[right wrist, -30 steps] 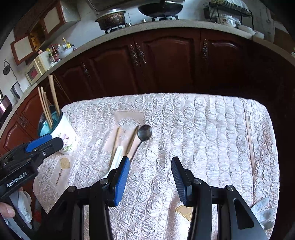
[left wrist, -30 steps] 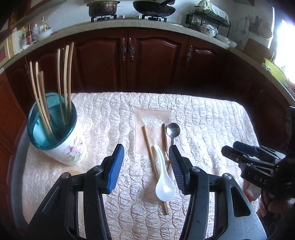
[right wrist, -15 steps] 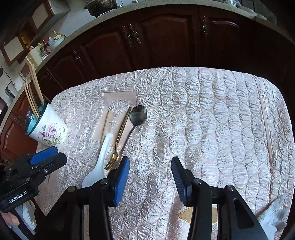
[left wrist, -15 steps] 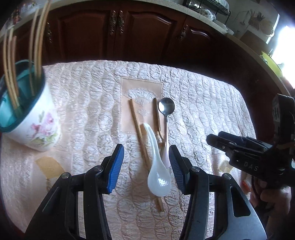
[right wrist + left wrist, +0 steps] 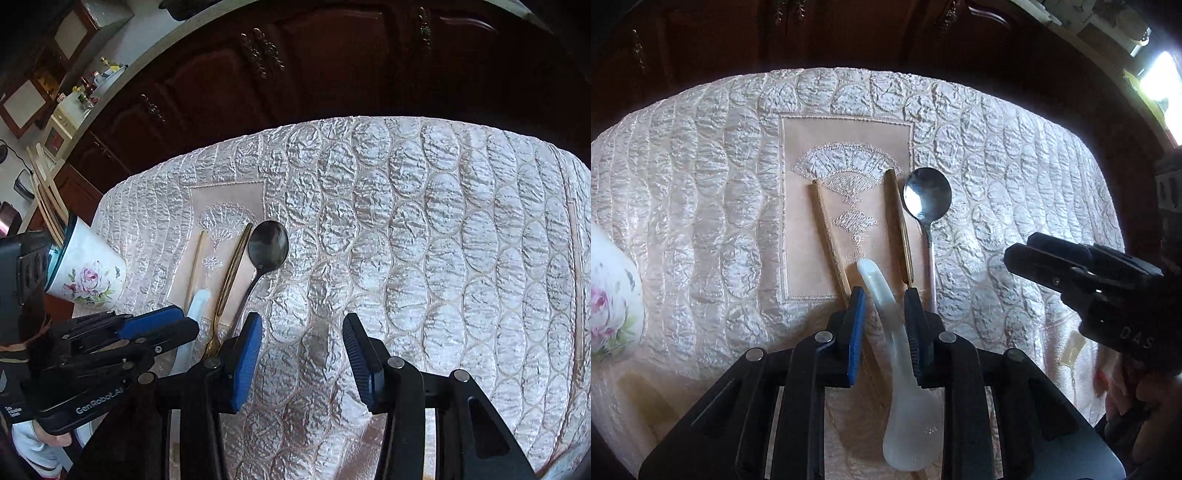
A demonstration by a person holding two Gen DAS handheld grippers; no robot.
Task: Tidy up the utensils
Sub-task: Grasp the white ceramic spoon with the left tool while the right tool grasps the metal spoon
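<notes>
A white ceramic soup spoon (image 5: pixel 886 325) lies on the quilted cloth, handle pointing away. My left gripper (image 5: pixel 884 314) straddles its handle with the jaws narrowed close around it; the right wrist view shows it (image 5: pixel 184 326) low over the spoon (image 5: pixel 197 301). A metal spoon (image 5: pixel 925 201), a gold fork (image 5: pixel 899 229) and a chopstick (image 5: pixel 829 236) lie beside it. The floral utensil cup (image 5: pixel 86 273) with several chopsticks stands at the left. My right gripper (image 5: pixel 303 354) is open and empty above the cloth.
The quilted cloth (image 5: pixel 424 240) covers the table up to dark wooden cabinets (image 5: pixel 295 66). A lone chopstick (image 5: pixel 576 280) lies near the right edge. The embroidered panel (image 5: pixel 846 177) sits under the utensils.
My left gripper has dropped and moved forward over the white spoon, and its jaws have narrowed around the handle. My right gripper has come lower and closer to the cloth.
</notes>
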